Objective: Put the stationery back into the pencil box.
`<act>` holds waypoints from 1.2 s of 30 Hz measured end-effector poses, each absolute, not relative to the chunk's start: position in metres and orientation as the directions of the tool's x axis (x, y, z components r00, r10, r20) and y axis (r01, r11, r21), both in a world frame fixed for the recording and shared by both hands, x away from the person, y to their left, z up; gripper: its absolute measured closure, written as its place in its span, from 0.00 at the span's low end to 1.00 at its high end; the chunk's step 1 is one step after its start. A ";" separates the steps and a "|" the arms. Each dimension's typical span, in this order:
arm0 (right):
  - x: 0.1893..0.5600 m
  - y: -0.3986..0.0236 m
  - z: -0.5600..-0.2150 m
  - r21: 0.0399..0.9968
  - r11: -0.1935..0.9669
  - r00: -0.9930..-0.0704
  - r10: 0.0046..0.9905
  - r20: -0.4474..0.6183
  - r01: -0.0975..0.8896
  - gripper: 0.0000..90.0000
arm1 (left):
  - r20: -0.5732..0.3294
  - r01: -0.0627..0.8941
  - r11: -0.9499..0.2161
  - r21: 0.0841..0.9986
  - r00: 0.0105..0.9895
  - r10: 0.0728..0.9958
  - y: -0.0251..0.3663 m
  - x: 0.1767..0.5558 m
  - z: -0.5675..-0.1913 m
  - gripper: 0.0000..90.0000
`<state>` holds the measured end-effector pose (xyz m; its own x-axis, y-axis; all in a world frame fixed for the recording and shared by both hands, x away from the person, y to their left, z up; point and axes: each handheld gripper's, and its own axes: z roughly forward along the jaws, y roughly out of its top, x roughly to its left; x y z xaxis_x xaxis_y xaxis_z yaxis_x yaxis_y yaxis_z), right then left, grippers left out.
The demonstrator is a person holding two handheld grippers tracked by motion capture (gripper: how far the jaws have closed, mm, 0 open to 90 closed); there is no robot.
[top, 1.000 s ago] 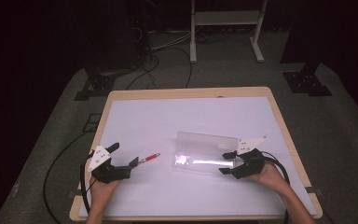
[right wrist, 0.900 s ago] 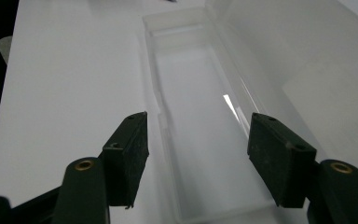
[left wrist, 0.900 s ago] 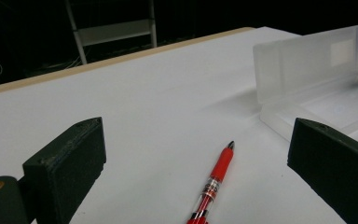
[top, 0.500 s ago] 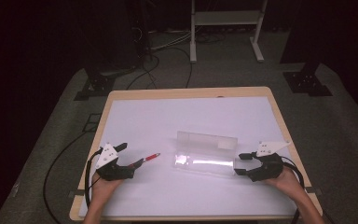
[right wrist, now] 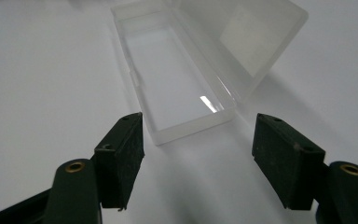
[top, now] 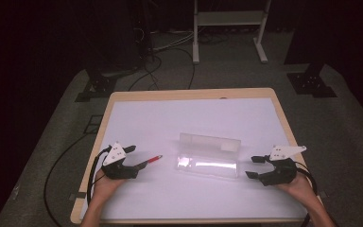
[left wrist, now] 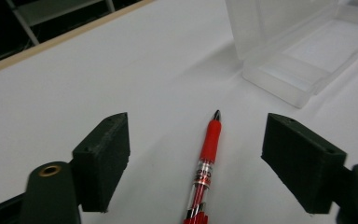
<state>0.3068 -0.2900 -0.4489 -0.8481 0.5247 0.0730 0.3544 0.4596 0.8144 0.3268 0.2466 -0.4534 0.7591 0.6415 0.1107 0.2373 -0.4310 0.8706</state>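
The red pen (left wrist: 206, 161) lies on the table (top: 170, 118) between the closing, not yet touching jaws of the left gripper (top: 133, 161), its tip toward the open clear case (top: 208, 166), beside which the right gripper (top: 253, 167) gapes empty.

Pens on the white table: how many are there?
1. A red pen lies on the white table, between the fingers of the left gripper, tip toward the open clear box. The box looks empty; none seems hidden.
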 end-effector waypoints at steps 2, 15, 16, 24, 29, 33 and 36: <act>0.306 -0.292 -0.450 0.815 0.456 -0.846 0.529 0.076 0.358 0.37 | 0.109 0.244 -0.446 0.861 0.769 0.630 0.246 0.329 -0.456 0.33; 0.302 -0.300 -0.451 0.819 0.447 -0.837 0.542 0.072 0.360 0.37 | 0.083 0.302 -0.532 0.791 0.808 0.583 0.246 0.343 -0.471 0.60; 0.302 -0.300 -0.451 0.818 0.447 -0.836 0.543 0.073 0.362 0.37 | 0.084 0.305 -0.538 0.786 0.809 0.581 0.246 0.343 -0.471 0.62; 0.301 -0.302 -0.454 0.818 0.444 -0.833 0.549 0.074 0.365 0.37 | 0.089 0.324 -0.597 0.734 0.825 0.558 0.243 0.346 -0.471 0.73; 0.300 -0.303 -0.455 0.817 0.446 -0.832 0.549 0.072 0.365 0.37 | 0.090 0.327 -0.617 0.716 0.833 0.546 0.241 0.349 -0.469 0.78; 0.300 -0.303 -0.456 0.817 0.445 -0.831 0.551 0.073 0.366 0.37 | 0.072 0.327 -0.613 0.719 0.842 0.534 0.242 0.350 -0.469 0.86; 0.299 -0.303 -0.456 0.819 0.443 -0.831 0.551 0.073 0.365 0.37 | 0.071 0.326 -0.616 0.718 0.845 0.530 0.241 0.349 -0.469 0.87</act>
